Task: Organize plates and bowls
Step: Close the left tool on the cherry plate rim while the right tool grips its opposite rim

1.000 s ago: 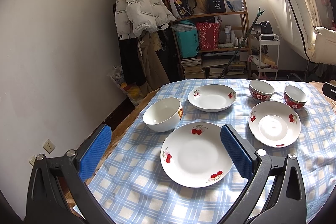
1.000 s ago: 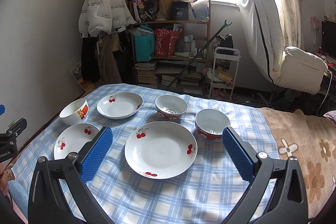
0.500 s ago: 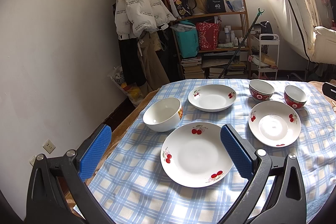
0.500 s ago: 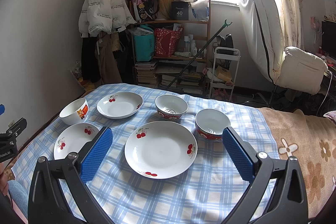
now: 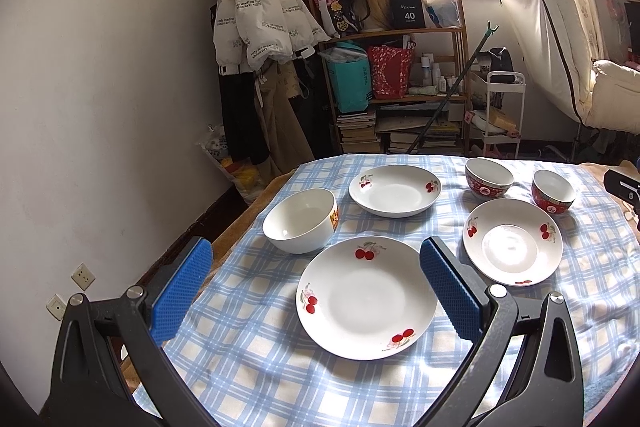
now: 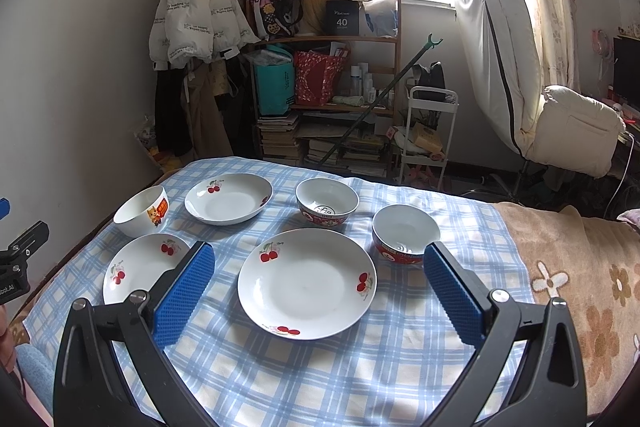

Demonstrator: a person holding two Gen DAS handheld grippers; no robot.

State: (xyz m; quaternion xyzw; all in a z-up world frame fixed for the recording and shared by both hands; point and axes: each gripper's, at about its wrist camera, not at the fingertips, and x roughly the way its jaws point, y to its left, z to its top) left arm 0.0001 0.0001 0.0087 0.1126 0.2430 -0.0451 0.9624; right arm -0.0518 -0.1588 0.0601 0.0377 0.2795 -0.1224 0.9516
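Note:
Three white cherry-print plates and three bowls sit on a blue checked cloth (image 5: pixel 248 367). In the left wrist view my left gripper (image 5: pixel 316 283) is open and empty, above the near plate (image 5: pixel 366 301). Beyond are a white bowl (image 5: pixel 300 219), a far deep plate (image 5: pixel 394 190), a right plate (image 5: pixel 513 247) and two red bowls (image 5: pixel 489 178) (image 5: pixel 553 191). In the right wrist view my right gripper (image 6: pixel 320 285) is open and empty, above the middle plate (image 6: pixel 307 283), with a red bowl (image 6: pixel 406 234) near its right finger.
A cluttered shelf (image 6: pixel 320 99), a hanging white jacket (image 6: pixel 200 15) and a white cart (image 6: pixel 428 135) stand behind the table. A brown flowered blanket (image 6: pixel 568 267) covers the table's right side. The wall (image 5: pixel 100 107) is close on the left.

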